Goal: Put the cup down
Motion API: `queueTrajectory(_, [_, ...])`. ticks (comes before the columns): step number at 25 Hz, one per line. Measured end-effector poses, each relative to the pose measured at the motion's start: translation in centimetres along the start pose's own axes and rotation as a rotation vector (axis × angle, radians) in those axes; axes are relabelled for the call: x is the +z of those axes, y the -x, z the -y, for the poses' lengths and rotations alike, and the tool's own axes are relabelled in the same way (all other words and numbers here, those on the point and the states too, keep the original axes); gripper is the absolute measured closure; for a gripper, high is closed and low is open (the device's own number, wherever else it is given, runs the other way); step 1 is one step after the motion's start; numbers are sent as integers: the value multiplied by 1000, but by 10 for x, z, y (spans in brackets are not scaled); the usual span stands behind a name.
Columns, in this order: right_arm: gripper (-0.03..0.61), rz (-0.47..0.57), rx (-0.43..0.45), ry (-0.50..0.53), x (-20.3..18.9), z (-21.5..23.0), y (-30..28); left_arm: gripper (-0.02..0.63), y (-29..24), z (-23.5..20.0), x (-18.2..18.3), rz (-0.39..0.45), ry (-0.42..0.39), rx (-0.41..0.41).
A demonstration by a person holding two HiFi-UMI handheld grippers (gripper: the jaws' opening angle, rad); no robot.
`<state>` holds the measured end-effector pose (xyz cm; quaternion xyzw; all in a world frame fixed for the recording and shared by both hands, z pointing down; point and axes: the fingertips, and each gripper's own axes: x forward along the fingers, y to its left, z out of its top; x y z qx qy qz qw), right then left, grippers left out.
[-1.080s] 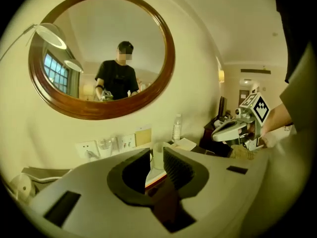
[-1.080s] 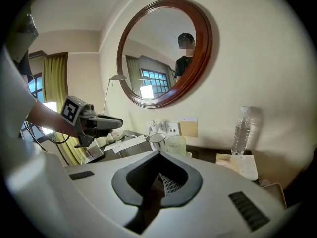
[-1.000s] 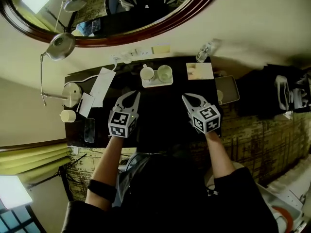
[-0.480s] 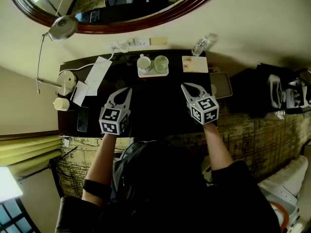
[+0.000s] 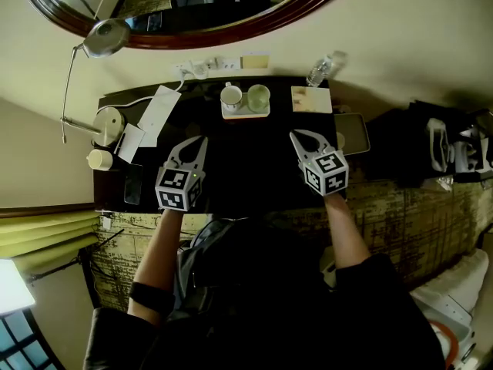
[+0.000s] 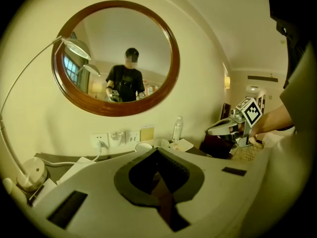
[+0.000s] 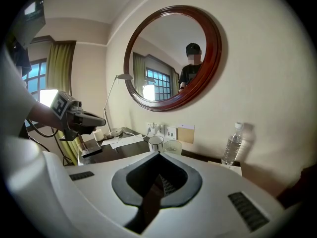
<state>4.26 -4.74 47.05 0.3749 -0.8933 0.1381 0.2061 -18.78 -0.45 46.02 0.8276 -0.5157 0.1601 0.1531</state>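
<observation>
A white mug [image 5: 231,95] and a pale green cup [image 5: 259,96] stand side by side on a small white tray [image 5: 245,113] at the back of the black desk [image 5: 246,168]. My left gripper [image 5: 202,139] hovers over the desk in front and left of the tray, shut and empty. My right gripper [image 5: 296,134] hovers in front and right of it, also shut and empty. The mug [image 7: 156,143] and cup [image 7: 173,146] show just beyond the closed right gripper [image 7: 159,153]. In the left gripper view the mug [image 6: 143,147] lies past the closed left gripper [image 6: 157,150].
A desk lamp [image 5: 108,122], papers [image 5: 158,114], a dark phone [image 5: 133,183] and a small cup [image 5: 100,159] crowd the desk's left end. A water bottle [image 5: 317,71], a notepad [image 5: 311,99] and a dark tray [image 5: 350,134] sit at the right. A round mirror [image 5: 192,21] hangs above.
My left gripper has slid left and back toward the desk's front edge, away from the tray. The right gripper has barely shifted. Both stay shut.
</observation>
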Motion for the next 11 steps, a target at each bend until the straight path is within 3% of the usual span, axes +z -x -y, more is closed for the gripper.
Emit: queueTrajectory(11, [577, 11, -1, -4, -2, 12, -2, 609, 0, 1, 3, -9, 3, -6])
